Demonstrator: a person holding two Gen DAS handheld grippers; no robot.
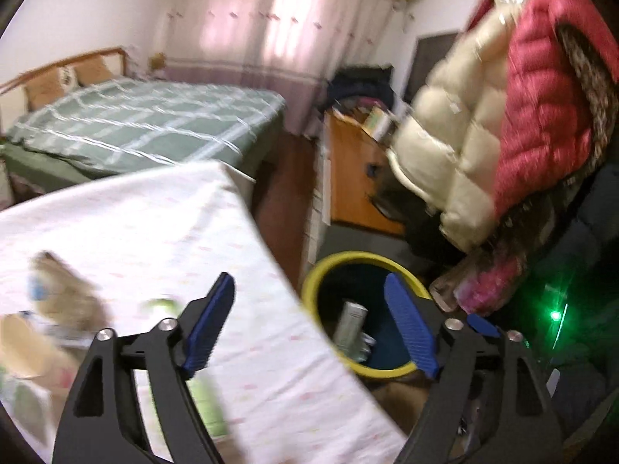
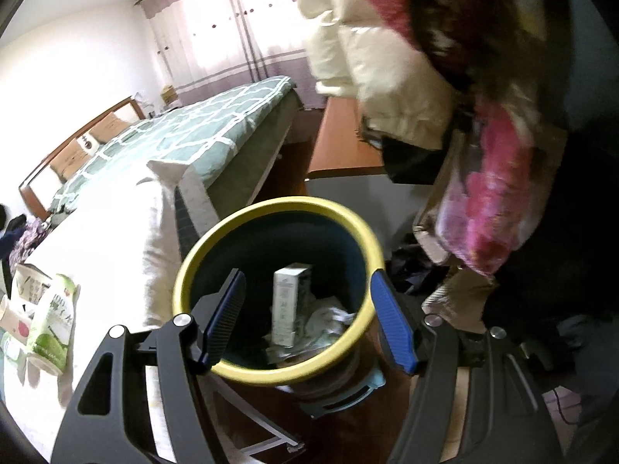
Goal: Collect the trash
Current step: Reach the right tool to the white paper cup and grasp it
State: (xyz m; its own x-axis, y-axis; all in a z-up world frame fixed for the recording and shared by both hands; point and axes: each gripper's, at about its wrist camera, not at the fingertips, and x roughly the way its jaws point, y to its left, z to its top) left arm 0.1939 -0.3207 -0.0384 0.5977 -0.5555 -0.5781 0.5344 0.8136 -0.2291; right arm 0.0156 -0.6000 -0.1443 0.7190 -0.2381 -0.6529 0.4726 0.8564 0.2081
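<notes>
Left claw (image 1: 309, 324): blue-padded fingers spread wide, nothing between them. Right claw (image 2: 307, 319): fingers likewise spread wide and empty, tilted downward.

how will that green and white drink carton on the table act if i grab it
The drink carton looks like thin paperboard, so it probably dents under a firm squeeze. Tall and narrow, standing upright, it could tip if nudged. Probably light, though its fill cannot be seen.

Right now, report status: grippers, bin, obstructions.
Left gripper open, empty. Right gripper open, empty above yellow-rimmed bin. White carton inside. Green can waiting on table.
</notes>
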